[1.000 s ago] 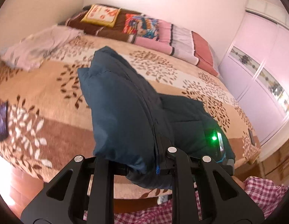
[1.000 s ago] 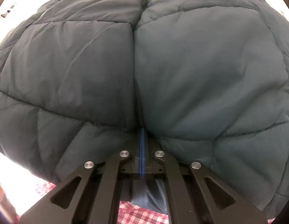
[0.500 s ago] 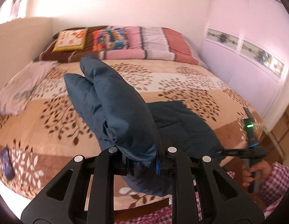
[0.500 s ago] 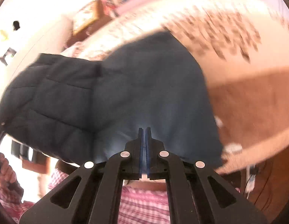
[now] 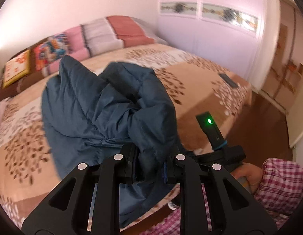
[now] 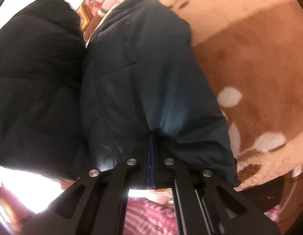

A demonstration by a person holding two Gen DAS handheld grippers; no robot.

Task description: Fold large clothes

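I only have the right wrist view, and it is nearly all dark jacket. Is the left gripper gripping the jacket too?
Observer: Yes. The left gripper is shut on a thick bunch of the jacket, its fingers apart around the padding.
Operator: Where is the rest of the jacket?
Observer: It lies crumpled on the bed, and a part hangs over the near edge.
Operator: Anything else lying on the bed?
Observer: A small dark flat object near the right edge, apart from the jacket, and pillows along the head end.
Operator: And my gripper?
Observer: The right gripper is shut on a thin fold.
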